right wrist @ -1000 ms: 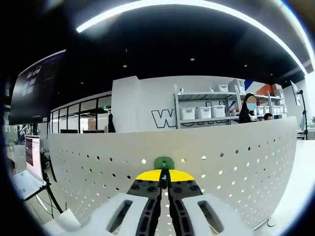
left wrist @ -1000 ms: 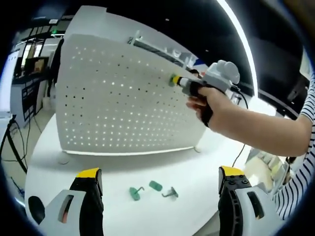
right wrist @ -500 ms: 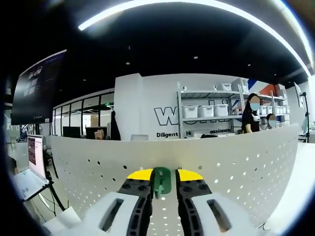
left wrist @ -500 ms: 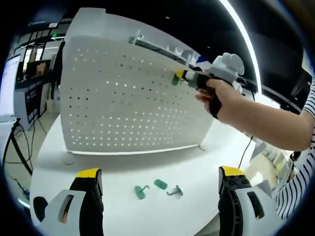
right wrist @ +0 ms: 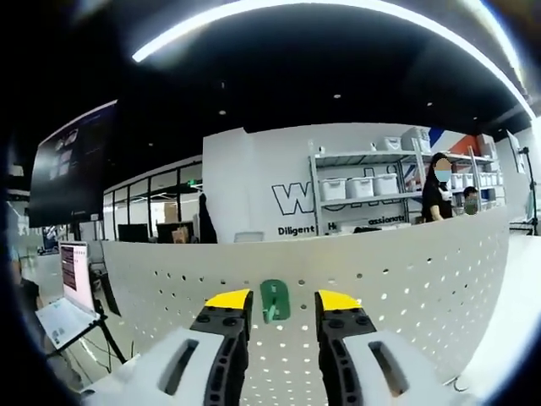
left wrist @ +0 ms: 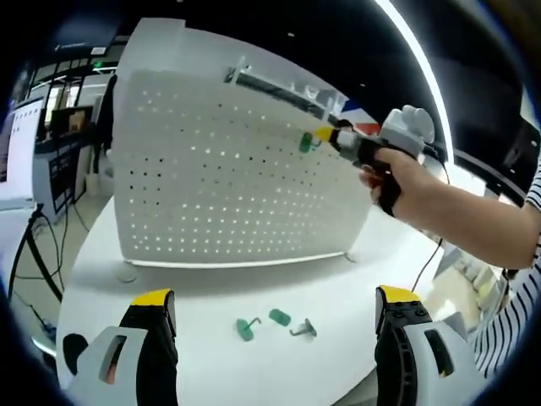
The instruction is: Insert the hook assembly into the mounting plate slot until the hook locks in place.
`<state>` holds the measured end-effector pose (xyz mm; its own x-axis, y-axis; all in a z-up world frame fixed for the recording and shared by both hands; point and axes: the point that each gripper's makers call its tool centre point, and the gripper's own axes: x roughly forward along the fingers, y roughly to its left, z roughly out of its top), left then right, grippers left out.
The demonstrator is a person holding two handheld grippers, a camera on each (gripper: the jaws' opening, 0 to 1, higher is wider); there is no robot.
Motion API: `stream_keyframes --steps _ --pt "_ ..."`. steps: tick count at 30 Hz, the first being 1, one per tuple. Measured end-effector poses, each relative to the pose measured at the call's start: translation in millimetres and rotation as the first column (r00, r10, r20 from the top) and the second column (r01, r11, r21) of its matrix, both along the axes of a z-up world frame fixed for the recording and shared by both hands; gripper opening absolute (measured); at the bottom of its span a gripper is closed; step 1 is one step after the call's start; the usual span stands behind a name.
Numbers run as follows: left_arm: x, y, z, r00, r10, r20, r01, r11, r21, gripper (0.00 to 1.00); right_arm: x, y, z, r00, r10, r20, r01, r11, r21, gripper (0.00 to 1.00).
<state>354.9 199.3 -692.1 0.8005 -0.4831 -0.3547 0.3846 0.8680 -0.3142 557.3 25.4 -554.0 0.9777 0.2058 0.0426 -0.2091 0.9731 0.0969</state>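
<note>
A white perforated mounting plate stands upright on the round white table. A green hook hangs near its upper right. A person's hand holds my right gripper just right of that hook. In the right gripper view the green hook sits on the plate between the yellow-tipped jaws of my right gripper, which stand open with gaps on both sides. My left gripper is wide open low over the table and holds nothing. Three loose green hooks lie ahead of it.
Behind the plate are shelves with white bins and people standing at the right. A laptop stands on a tripod at the left. The person's arm reaches in from the right above the table.
My right gripper's jaws have opened and let go of the green hook, which stays on the plate. The hand and gripper have drawn back slightly to the right.
</note>
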Motion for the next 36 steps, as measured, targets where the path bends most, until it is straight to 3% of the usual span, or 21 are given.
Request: stream_keyframes --steps 2,5,9,12,17,22,25,33,34,36 --pt "-2.7 1.4 -3.7 1.0 0.006 -0.012 -0.006 1.0 0.002 1.0 -6.4 2.1 -1.2 1.0 0.027 0.0 -0.027 0.997 -0.075 0.34" --pt "-6.2 1.7 -4.6 1.0 0.005 -0.019 -0.005 1.0 -0.001 1.0 -17.6 4.7 5.9 0.997 0.065 0.047 -0.056 0.982 -0.18 0.35" --pt "-9.9 3.2 -3.6 1.0 0.006 -0.017 -0.006 1.0 0.002 1.0 -36.2 1.7 8.6 0.991 0.115 0.067 -0.096 0.965 -0.243 0.4" --pt "-11.7 4.3 -6.0 1.0 0.006 -0.026 -0.006 1.0 0.0 1.0 -48.5 -5.7 -1.9 0.99 0.132 0.044 -0.113 0.949 -0.296 0.43" --pt "-16.8 1.3 -10.3 0.998 -0.016 -0.054 0.016 1.0 0.002 1.0 -63.5 -25.8 -32.3 0.991 0.122 -0.051 -0.132 0.955 -0.267 0.5" --pt "-23.1 -0.7 -16.8 0.997 -0.031 -0.078 0.032 0.999 0.011 1.0 -81.1 -44.1 -61.8 0.985 0.112 -0.132 -0.145 0.95 -0.278 0.51" --pt "-26.0 -1.1 -22.4 0.995 -0.035 -0.094 0.036 0.999 0.014 1.0 -91.1 -48.1 -75.4 0.976 0.125 -0.18 -0.169 0.951 -0.259 0.55" --pt "-29.6 -3.0 -28.1 0.993 -0.036 -0.117 0.038 0.999 0.014 1.0 -114.2 -51.7 -104.2 0.953 0.148 -0.263 -0.217 0.941 -0.26 0.51" --pt "-30.0 -3.2 -28.7 0.992 -0.037 -0.119 0.039 0.999 0.014 1.0 -117.2 -50.1 -107.7 0.949 0.155 -0.275 -0.228 0.939 -0.258 0.5" --pt "-31.6 -3.9 -30.6 0.991 -0.04 -0.128 0.042 0.999 0.013 1.0 -128.6 -38.1 -126.9 0.903 0.219 -0.37 -0.324 0.912 -0.251 0.46"
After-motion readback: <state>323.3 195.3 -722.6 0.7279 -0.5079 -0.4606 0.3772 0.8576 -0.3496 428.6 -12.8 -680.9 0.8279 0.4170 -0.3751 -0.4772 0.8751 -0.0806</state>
